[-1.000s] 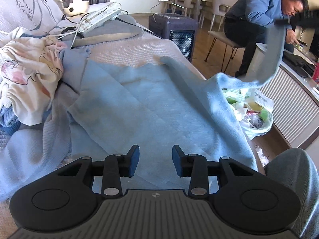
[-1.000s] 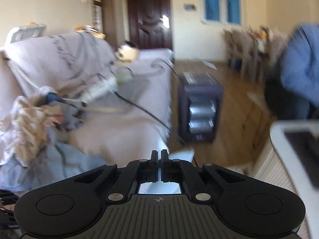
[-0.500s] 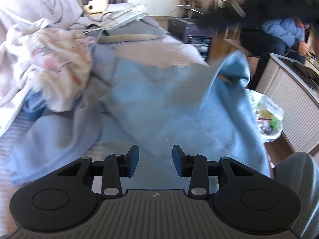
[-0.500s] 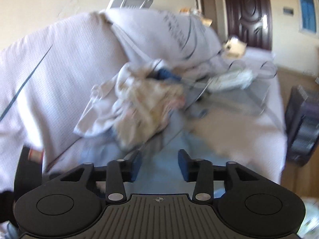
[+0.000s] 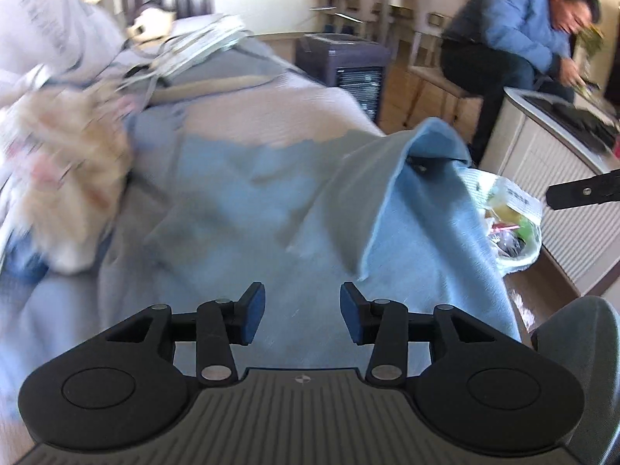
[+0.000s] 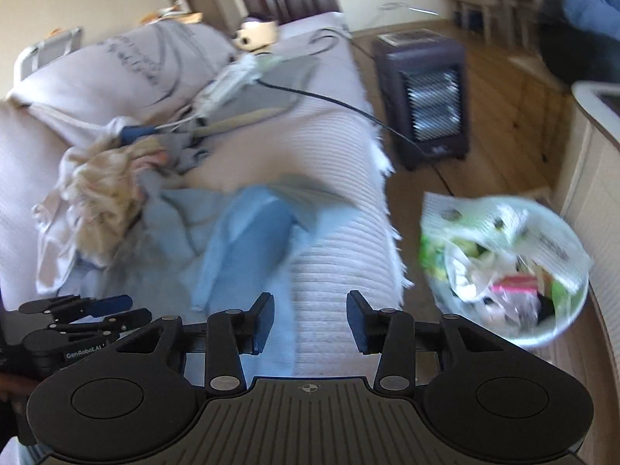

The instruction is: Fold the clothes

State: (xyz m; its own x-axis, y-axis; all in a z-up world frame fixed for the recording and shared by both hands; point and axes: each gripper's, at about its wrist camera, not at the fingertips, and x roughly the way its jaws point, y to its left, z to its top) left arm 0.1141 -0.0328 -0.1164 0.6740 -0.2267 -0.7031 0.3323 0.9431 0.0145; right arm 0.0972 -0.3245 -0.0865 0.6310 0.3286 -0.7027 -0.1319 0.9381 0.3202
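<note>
A light blue cloth (image 5: 240, 201) lies spread on the sofa, and its right-hand corner flap (image 5: 387, 178) is folded back over the middle. My left gripper (image 5: 302, 310) hovers above the cloth's near edge; its jaws are opening and grip nothing. One finger (image 5: 581, 193) of my right gripper shows at the right edge of that view. In the right wrist view the right gripper (image 6: 310, 317) stands open and empty above the sofa's front edge, with the blue cloth (image 6: 248, 240) just to its left. The left gripper (image 6: 124, 309) is at the lower left there.
A pile of pale printed clothes (image 5: 66, 162) lies left of the cloth. A dark heater (image 6: 422, 93) stands on the floor beyond the sofa, and a full waste bin (image 6: 503, 271) is beside the sofa's edge. A person (image 5: 515, 27) sits by a white cabinet (image 5: 562, 178).
The right gripper opened and let go of the cloth's corner, which fell folded over the cloth. That gripper then swung down to the sofa's edge. The left jaws widened a little.
</note>
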